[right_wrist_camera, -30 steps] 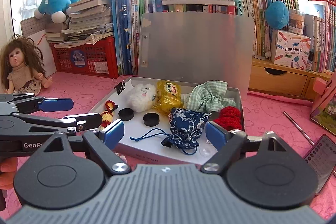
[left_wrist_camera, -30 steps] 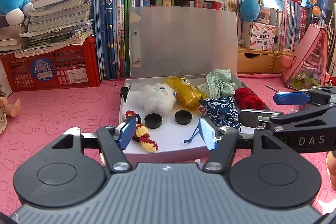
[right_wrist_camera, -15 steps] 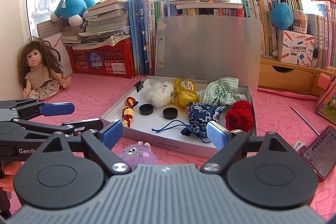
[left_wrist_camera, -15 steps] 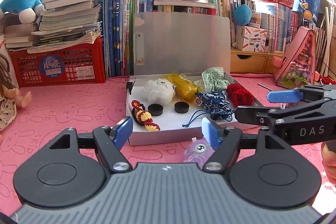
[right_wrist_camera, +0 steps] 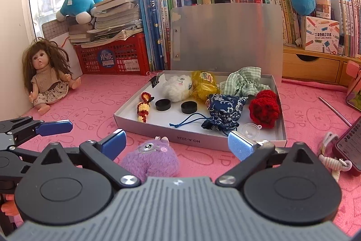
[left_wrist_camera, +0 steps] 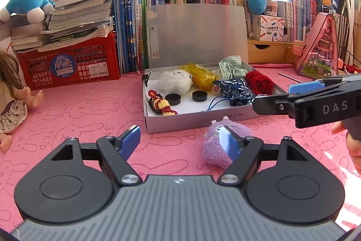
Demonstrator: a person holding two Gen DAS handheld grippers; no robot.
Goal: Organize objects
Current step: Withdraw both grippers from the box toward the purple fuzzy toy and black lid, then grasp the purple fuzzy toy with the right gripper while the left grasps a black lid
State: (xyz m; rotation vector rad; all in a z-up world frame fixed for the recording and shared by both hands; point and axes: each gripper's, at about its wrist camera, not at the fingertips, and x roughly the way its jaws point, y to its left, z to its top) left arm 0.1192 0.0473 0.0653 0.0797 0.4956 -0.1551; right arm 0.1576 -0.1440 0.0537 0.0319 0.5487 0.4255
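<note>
An open silver box (left_wrist_camera: 194, 120) (right_wrist_camera: 198, 139) lies on the pink mat with its lid upright. Inside are a white fluffy toy (right_wrist_camera: 177, 88), a yellow packet (right_wrist_camera: 204, 84), a green checked pouch (right_wrist_camera: 244, 81), a blue patterned pouch (right_wrist_camera: 223, 108), a red knitted piece (right_wrist_camera: 264, 108), a striped knitted toy (right_wrist_camera: 143, 108) and two black discs (right_wrist_camera: 163, 104). A purple fluffy toy (left_wrist_camera: 213, 147) (right_wrist_camera: 150, 159) lies on the mat in front of the box. My left gripper (left_wrist_camera: 179, 142) is open and empty, left of the toy. My right gripper (right_wrist_camera: 178, 143) is open and empty, just above it.
A doll (right_wrist_camera: 48, 77) sits at the far left. A red crate (left_wrist_camera: 72, 64) with stacked books, upright books and plush toys line the back. A phone (right_wrist_camera: 349, 143) and a metal rod (right_wrist_camera: 335, 108) lie right of the box. A pink case (left_wrist_camera: 320, 49) stands at right.
Both grippers have drawn back from over the box, toward me. The purple toy has come into view in front of the box. Both grippers stay open.
</note>
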